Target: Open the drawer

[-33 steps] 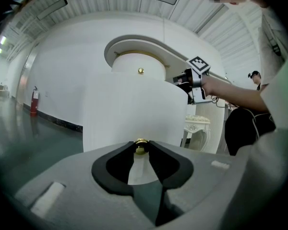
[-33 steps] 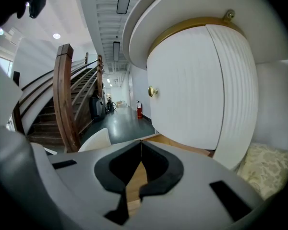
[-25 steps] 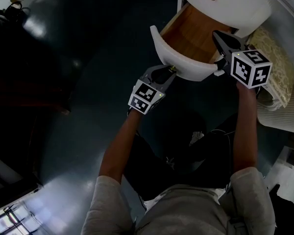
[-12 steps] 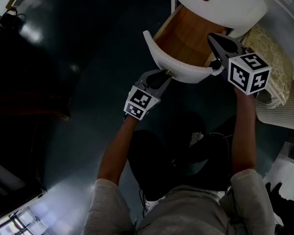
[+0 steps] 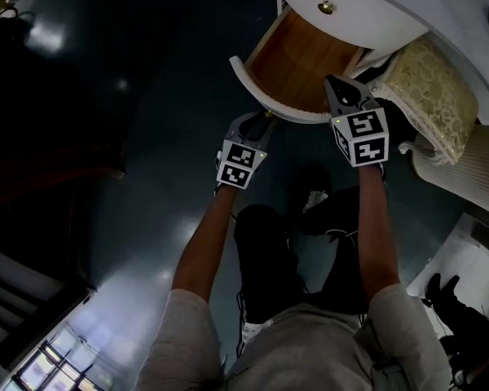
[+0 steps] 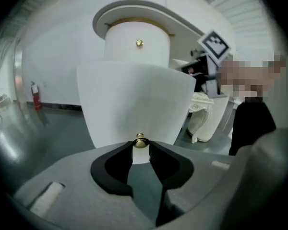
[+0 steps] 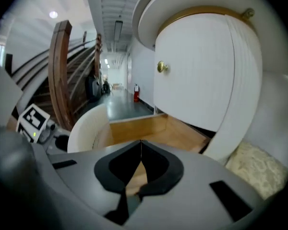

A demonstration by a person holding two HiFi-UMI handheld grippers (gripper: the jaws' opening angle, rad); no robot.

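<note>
We find the drawer (image 5: 297, 59) already pulled far out of the white cabinet (image 5: 375, 10), towards us. Our left gripper (image 6: 140, 146) clamps its brass knob (image 6: 140, 140). The right gripper (image 7: 141, 147) is closed and empty. Little remains, we think.

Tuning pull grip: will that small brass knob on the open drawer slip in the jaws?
Probably slippery: the knob is small, round and polished, pinched only at the tips of the left gripper, whose jaws have just been opening. Likely rigid: it looks fixed to the curved drawer front.
</note>
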